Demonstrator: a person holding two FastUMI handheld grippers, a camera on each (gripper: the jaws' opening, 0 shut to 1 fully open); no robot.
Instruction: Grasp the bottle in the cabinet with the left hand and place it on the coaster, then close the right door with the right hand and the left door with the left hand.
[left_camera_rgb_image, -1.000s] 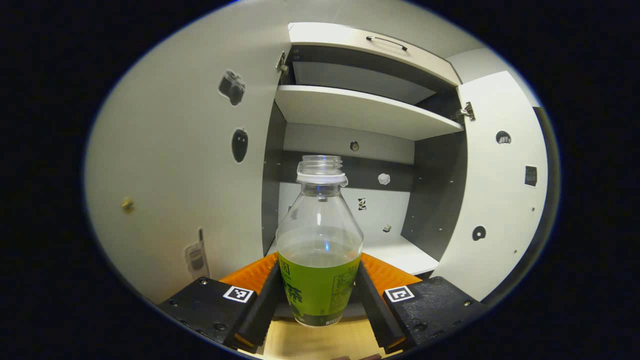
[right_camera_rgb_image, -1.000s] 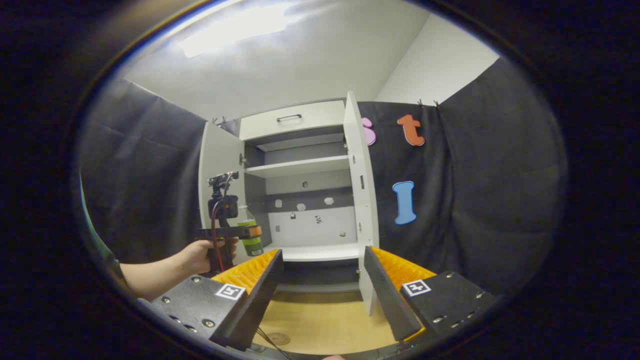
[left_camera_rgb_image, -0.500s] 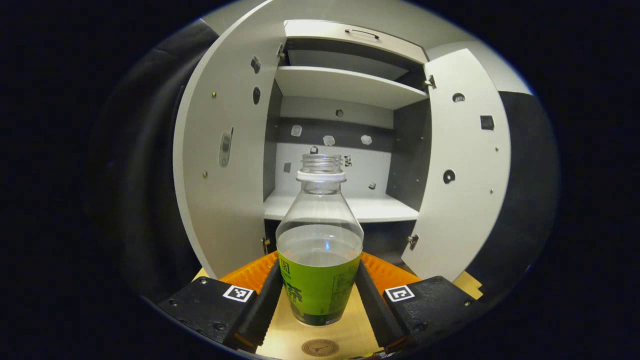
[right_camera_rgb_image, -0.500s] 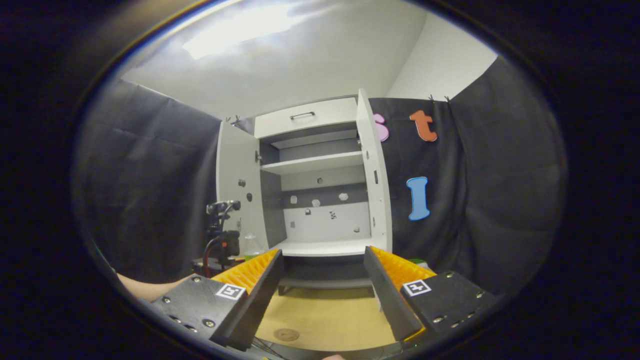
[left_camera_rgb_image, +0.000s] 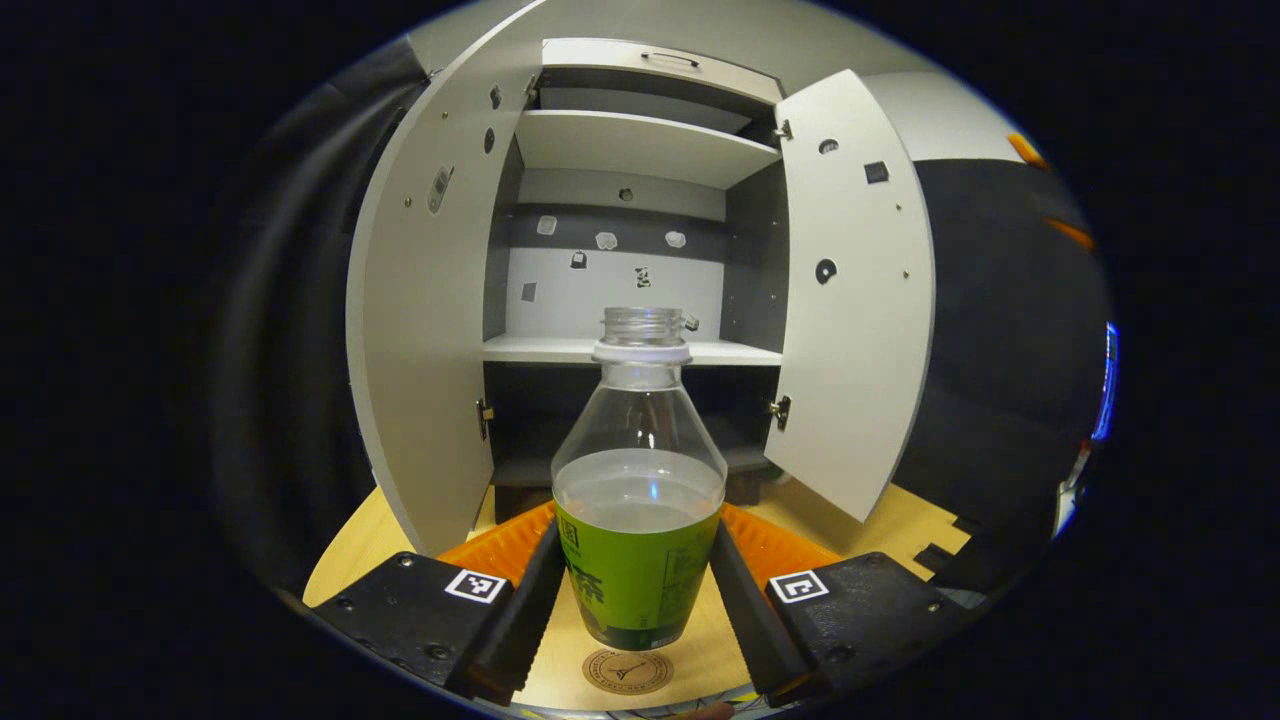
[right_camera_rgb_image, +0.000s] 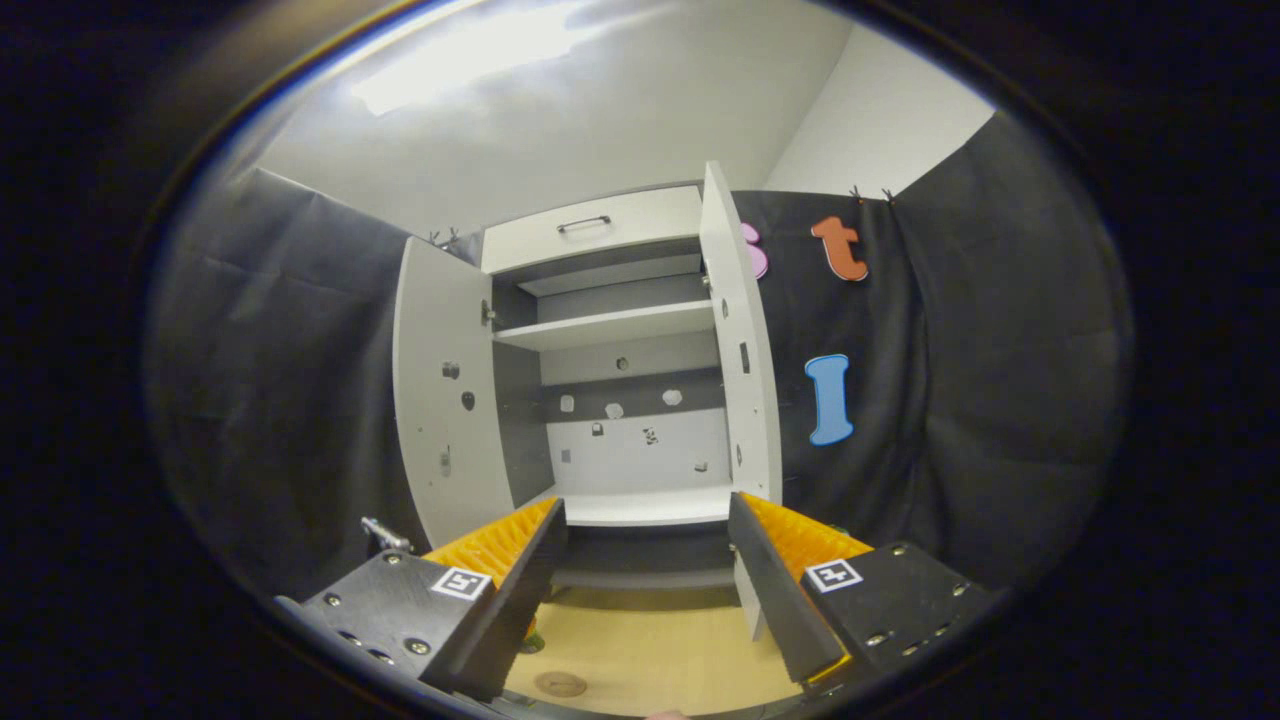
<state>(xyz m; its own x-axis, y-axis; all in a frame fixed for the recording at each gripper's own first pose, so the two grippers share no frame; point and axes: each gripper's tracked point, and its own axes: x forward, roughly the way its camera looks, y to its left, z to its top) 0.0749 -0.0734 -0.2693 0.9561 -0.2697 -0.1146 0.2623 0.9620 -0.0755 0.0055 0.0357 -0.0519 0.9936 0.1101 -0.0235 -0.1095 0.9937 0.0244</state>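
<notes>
Left gripper view, left to right: left door (left_camera_rgb_image: 430, 330) swung open, cabinet (left_camera_rgb_image: 640, 140) interior with bare shelves, right door (left_camera_rgb_image: 855, 290) open too. Left gripper (left_camera_rgb_image: 638, 590) clamps the bottle (left_camera_rgb_image: 640, 500) on both sides at its green label. Bottle upright, no cap, part full of clear liquid, held out in front of the cabinet above the table (left_camera_rgb_image: 340, 550). Coaster (left_camera_rgb_image: 628, 671) lies on the table just under and in front of the bottle base; can't tell whether they touch.

Right gripper view: left door (right_camera_rgb_image: 445, 400), cabinet (right_camera_rgb_image: 610, 330), right door (right_camera_rgb_image: 745, 340) seen nearly edge-on, all open. Right gripper (right_camera_rgb_image: 645, 580) spread wide, holding nothing, aimed at the cabinet. Coaster (right_camera_rgb_image: 560, 684) on the table (right_camera_rgb_image: 650, 650) below it.
</notes>
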